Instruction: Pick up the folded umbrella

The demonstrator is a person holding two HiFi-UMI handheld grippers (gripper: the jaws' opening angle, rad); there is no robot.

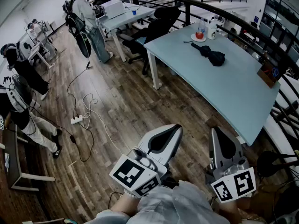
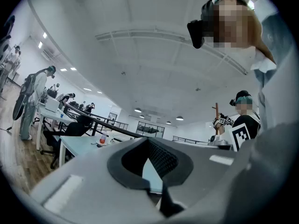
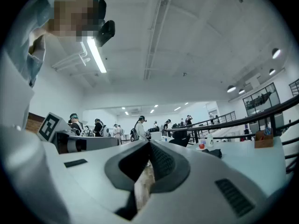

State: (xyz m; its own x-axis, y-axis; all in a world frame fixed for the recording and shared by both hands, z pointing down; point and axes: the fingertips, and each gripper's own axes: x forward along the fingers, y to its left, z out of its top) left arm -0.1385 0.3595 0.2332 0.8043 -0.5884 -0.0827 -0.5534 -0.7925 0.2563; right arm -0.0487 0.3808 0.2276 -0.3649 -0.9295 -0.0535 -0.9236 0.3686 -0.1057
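1. The left gripper [image 1: 176, 126], a grey two-jaw tool with a black-and-white marker cube at its rear, is held low and close to the person's body. It points level across the room.
2. In the left gripper view its jaws lie together, tips meeting, with nothing between them [image 2: 148, 140].
3. The right gripper [image 1: 215, 129], of the same grey build, sits just beside the left one. In its own view its jaws also meet at the tips and hold nothing [image 3: 149, 143].
4. The folded black fabric umbrella [image 1: 209, 53] lies flat on the long pale blue-green table [image 1: 224, 92], toward the far end and well apart from both grippers. In the right gripper view it shows as a small dark bundle on the tabletop [image 3: 216, 153].
5. Just beyond the umbrella stand a small round plate holding something red [image 1: 198, 36] and a white plastic bottle [image 1: 212, 30], side by side.
6. A brown open box [image 1: 267, 74] sits at the table's right edge, near the dark metal railing [image 1: 205, 8].
7. A black office chair [image 1: 156, 27] stands at the table's far left corner.
8. On the dark wooden plank floor [image 1: 117, 101] lies a white power strip [image 1: 77, 120] with loose cables trailing from it.
9. A person in a light top with a black backpack [image 1: 88, 22] stands by a white desk [image 1: 126, 15] in the background.
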